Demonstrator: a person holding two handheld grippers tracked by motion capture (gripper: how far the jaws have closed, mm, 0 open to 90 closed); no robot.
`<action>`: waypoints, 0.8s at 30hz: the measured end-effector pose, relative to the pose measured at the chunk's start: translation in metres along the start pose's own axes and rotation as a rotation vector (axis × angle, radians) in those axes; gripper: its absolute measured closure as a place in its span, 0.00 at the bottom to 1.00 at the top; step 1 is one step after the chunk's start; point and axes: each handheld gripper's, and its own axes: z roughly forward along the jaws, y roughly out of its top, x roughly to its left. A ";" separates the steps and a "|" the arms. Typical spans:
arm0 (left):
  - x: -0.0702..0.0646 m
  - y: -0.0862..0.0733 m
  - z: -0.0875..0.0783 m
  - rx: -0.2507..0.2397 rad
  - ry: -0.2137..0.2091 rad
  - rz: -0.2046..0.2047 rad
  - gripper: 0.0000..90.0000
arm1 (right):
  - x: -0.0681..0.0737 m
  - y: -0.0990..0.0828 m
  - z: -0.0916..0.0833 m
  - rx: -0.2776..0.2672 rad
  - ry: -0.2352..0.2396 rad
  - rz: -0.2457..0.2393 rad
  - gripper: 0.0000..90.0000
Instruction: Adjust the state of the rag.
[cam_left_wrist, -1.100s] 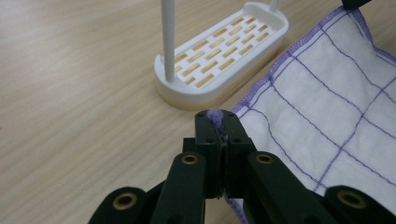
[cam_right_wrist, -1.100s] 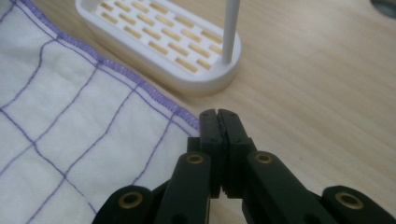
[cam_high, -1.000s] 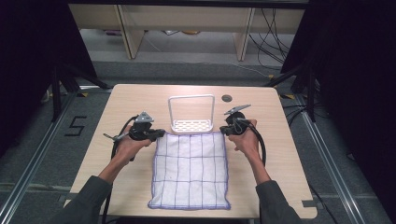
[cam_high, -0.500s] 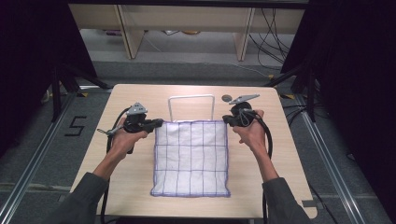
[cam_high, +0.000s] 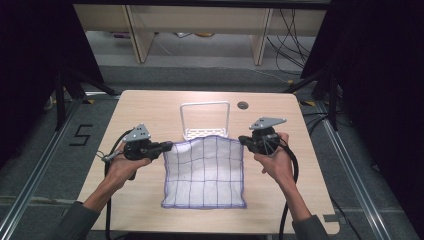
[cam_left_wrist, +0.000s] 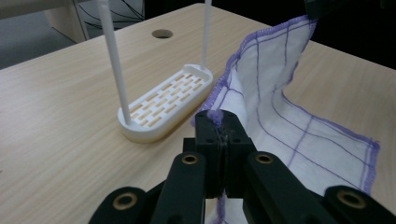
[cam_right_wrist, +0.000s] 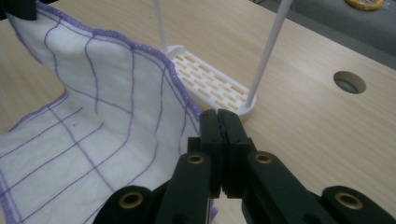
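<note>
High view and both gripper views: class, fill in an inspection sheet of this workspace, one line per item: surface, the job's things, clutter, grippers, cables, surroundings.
Surface: pale wooden table, with a round hole near its far edge.
Job's things: white cloth with purple grid lines, far edge lifted, near edge lying on the table; white rack with a slotted base, just behind the cloth.
Clutter: nothing seen.
Grippers: left gripper shut on the cloth's far left corner; right gripper shut on its far right corner.
Cables: one black cable trails from each gripper towards the person.
Surroundings: grey floor, wooden shelving behind, loose wires on the floor, dark curtains at both sides.
</note>
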 end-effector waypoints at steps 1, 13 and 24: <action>-0.002 -0.003 -0.002 0.000 -0.005 0.003 0.97 | 0.004 -0.004 -0.003 -0.002 0.004 -0.004 1.00; -0.026 -0.030 -0.013 0.037 -0.043 0.031 0.97 | 0.024 -0.047 -0.018 -0.016 0.031 -0.036 1.00; -0.051 -0.070 -0.015 0.131 -0.087 0.073 0.96 | 0.053 -0.082 -0.017 0.051 0.076 -0.056 1.00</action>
